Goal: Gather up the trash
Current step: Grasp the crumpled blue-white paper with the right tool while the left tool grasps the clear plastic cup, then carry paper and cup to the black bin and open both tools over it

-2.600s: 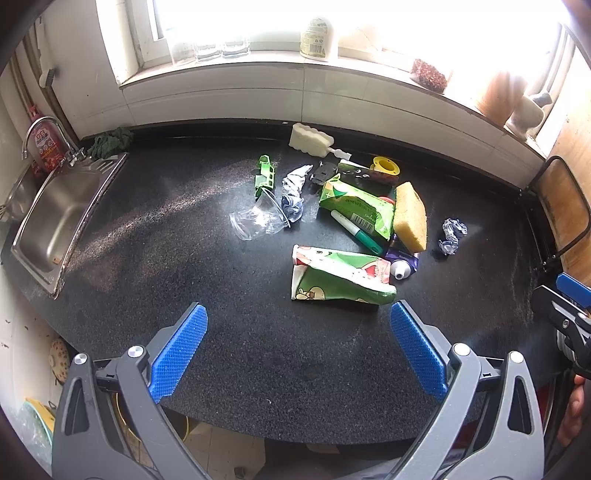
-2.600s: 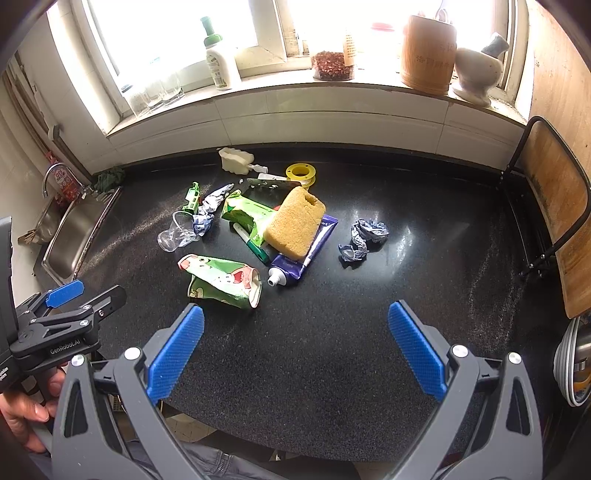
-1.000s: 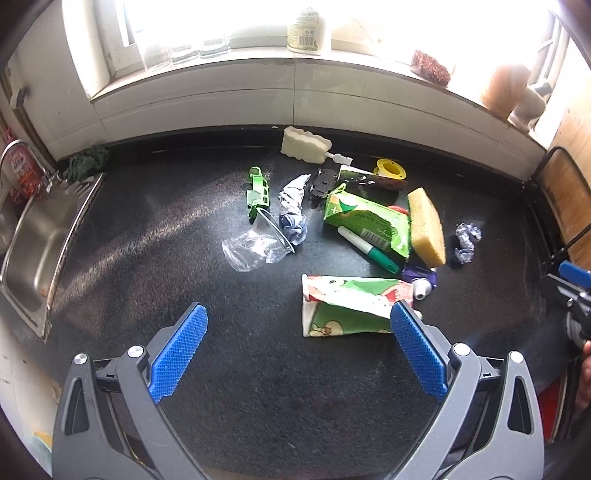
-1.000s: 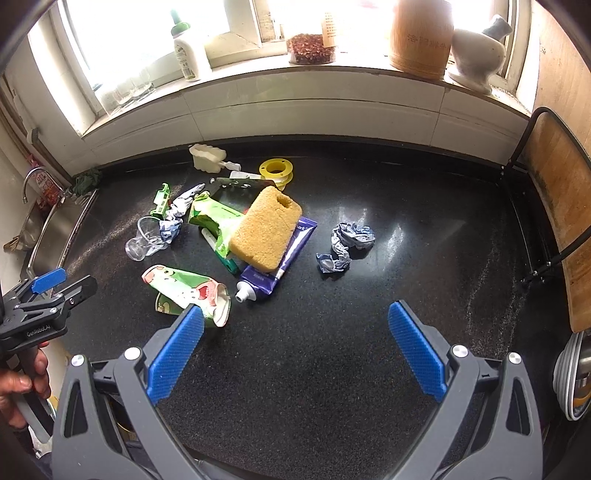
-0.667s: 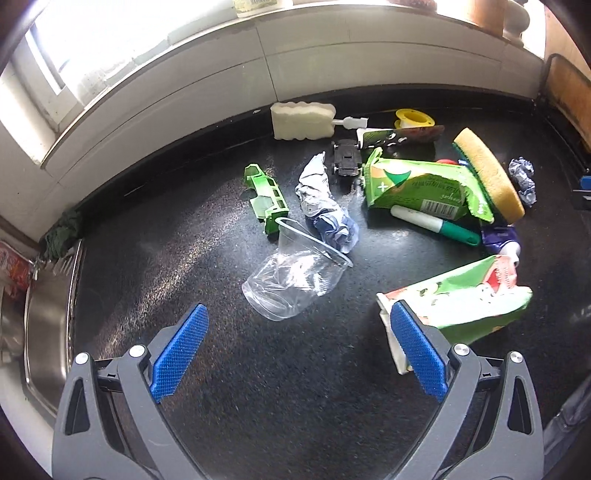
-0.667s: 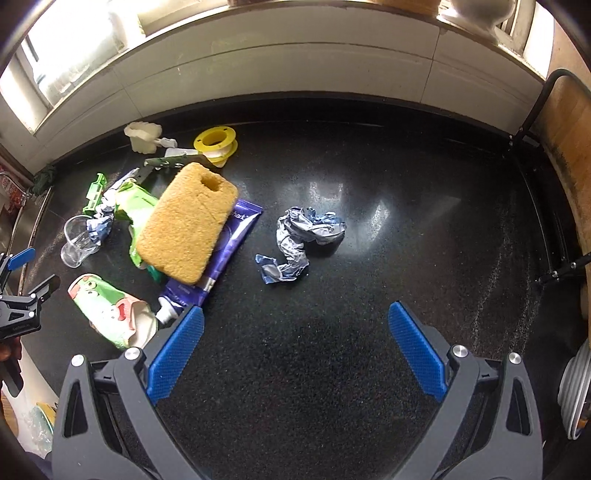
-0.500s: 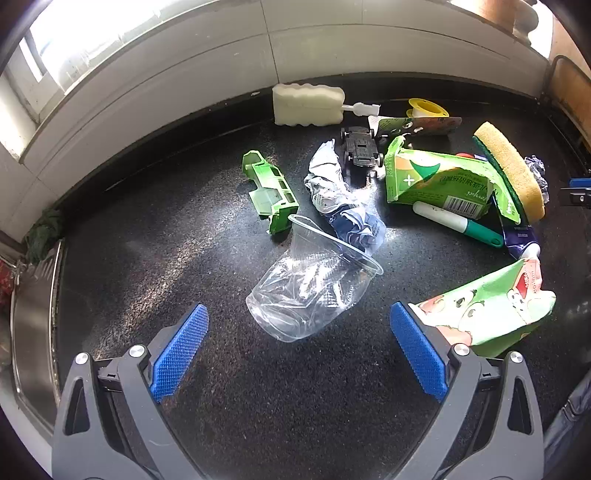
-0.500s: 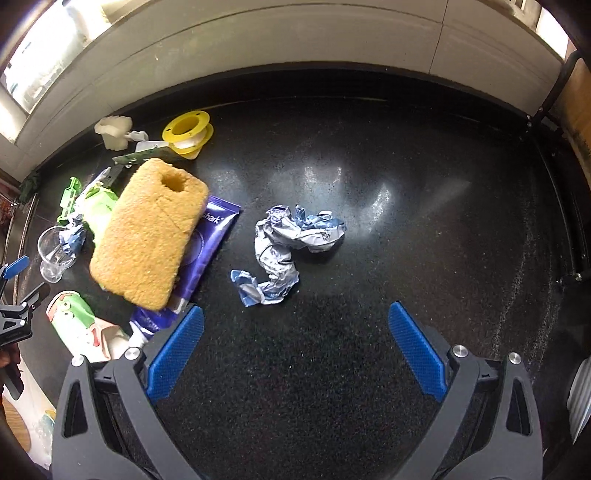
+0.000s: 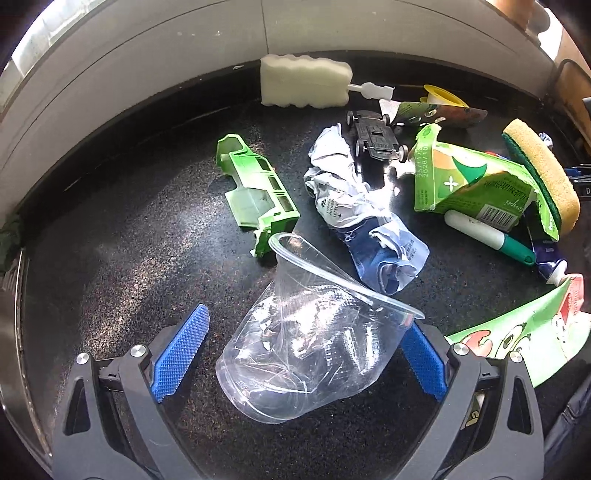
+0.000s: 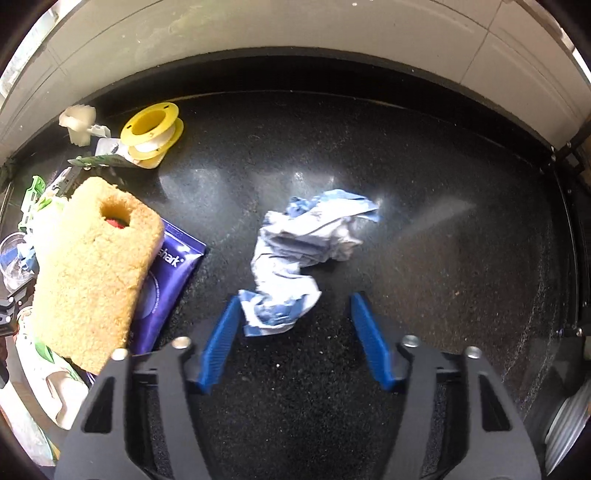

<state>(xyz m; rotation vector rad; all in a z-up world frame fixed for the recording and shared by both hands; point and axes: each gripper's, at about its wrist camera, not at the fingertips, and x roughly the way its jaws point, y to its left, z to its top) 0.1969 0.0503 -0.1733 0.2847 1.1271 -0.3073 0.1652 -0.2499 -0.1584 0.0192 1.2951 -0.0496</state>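
A crushed clear plastic cup [image 9: 310,343] lies on its side on the black counter, between the blue pads of my open left gripper [image 9: 306,350]; the pads stand apart from it. Behind it lie a crumpled white-and-blue wrapper [image 9: 362,221], a green carton [image 9: 469,188] and a green-and-red carton [image 9: 532,332]. My right gripper [image 10: 295,332] is open, partly narrowed, around the near end of a crumpled blue-and-white wrapper [image 10: 303,247]; its left pad is almost touching it.
A green toy car shell [image 9: 255,188], a black toy chassis [image 9: 376,136], a white sponge brush [image 9: 306,83], a marker [image 9: 487,236], a yellow sponge [image 10: 92,273], a purple tube [image 10: 166,277] and a yellow tape spool [image 10: 151,133] lie about. The tiled wall [image 10: 295,33] runs behind.
Both grippers have come down and forward. The left one now straddles the clear cup. The right one has narrowed around the crumpled wrapper.
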